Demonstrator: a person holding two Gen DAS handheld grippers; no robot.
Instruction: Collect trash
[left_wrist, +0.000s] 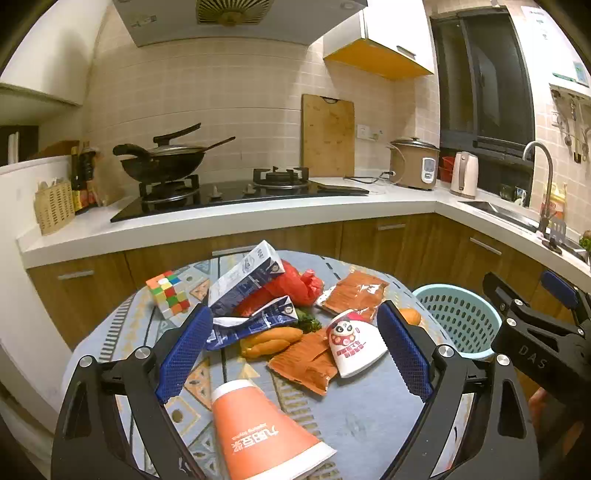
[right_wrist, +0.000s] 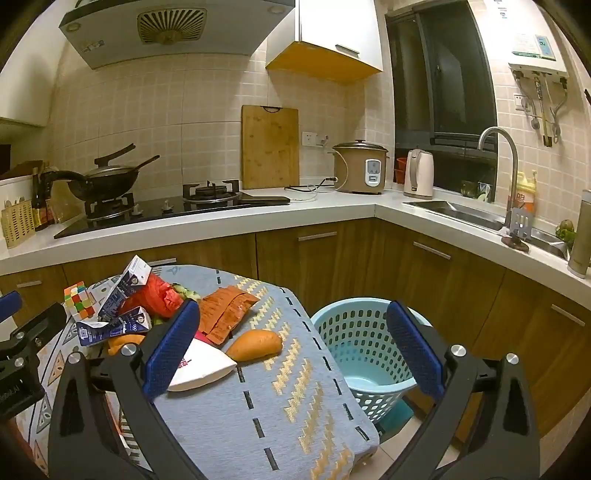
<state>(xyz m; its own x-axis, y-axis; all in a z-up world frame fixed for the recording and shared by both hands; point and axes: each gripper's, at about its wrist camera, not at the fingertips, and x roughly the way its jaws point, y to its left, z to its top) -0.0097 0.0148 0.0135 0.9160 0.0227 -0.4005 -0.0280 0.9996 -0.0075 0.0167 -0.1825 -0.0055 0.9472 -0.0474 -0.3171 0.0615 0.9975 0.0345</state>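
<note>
the left gripper (left_wrist: 295, 347) is spread wide and empty, hovering low over the table (left_wrist: 369, 417) with the flattened panda paper cup (left_wrist: 352, 345) and an orange snack wrapper (left_wrist: 304, 363) framed between its blue pads, which looks like lining up a first pick. the right gripper (right_wrist: 293, 347) is likewise spread and holds nothing, aimed past the table edge toward the light blue basket (right_wrist: 360, 336) standing on the floor beside it, seemingly empty. further out lie an orange paper cup (left_wrist: 255, 432), crushed milk cartons (left_wrist: 255, 321), a red plastic bag (left_wrist: 291, 286), bread rolls (left_wrist: 267, 339) and a rubik's cube (left_wrist: 168, 293), probably not trash
</note>
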